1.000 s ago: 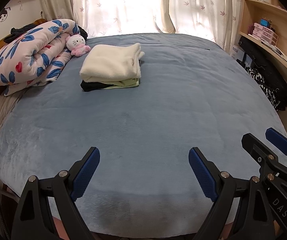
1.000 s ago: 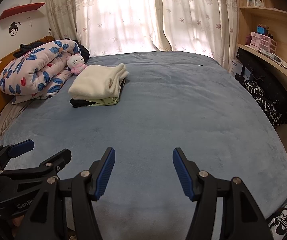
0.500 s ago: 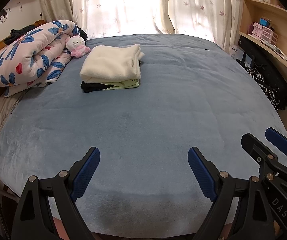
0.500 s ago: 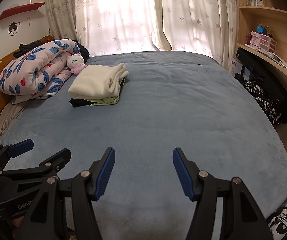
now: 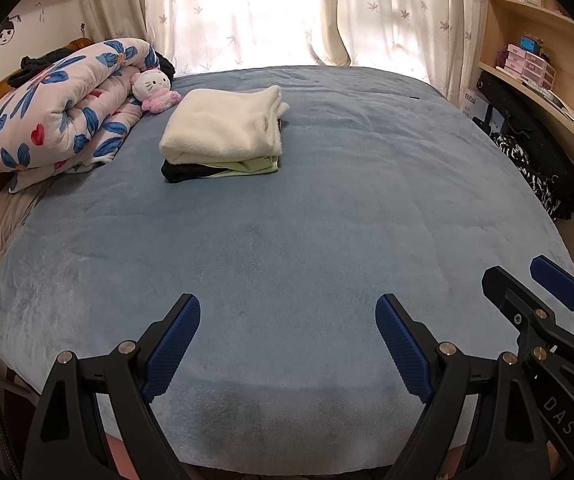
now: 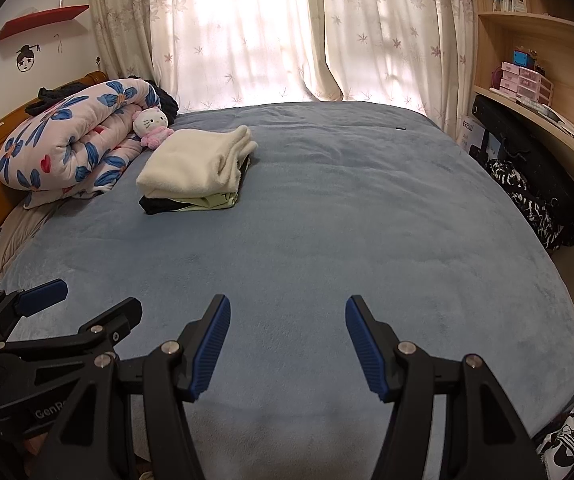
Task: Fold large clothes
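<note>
A stack of folded clothes (image 5: pixel 223 136) lies on the blue bed (image 5: pixel 327 216) at the far left: a cream fleece on top, a pale green and a black garment under it. It also shows in the right wrist view (image 6: pixel 197 170). My left gripper (image 5: pixel 287 344) is open and empty above the bed's near edge. My right gripper (image 6: pixel 287 344) is open and empty beside it, seen from the left wrist view at the right (image 5: pixel 527 296). The left gripper shows at the left of the right wrist view (image 6: pixel 83 304).
A rolled floral quilt (image 5: pixel 55 112) and a plush toy (image 5: pixel 155 90) lie at the head end on the left. Curtains (image 5: pixel 271 12) hang behind the bed. Shelves (image 5: pixel 547 76) and dark bags (image 5: pixel 535 160) stand along the right. A black-and-white garment (image 6: pixel 571 436) lies at the bed's right near corner.
</note>
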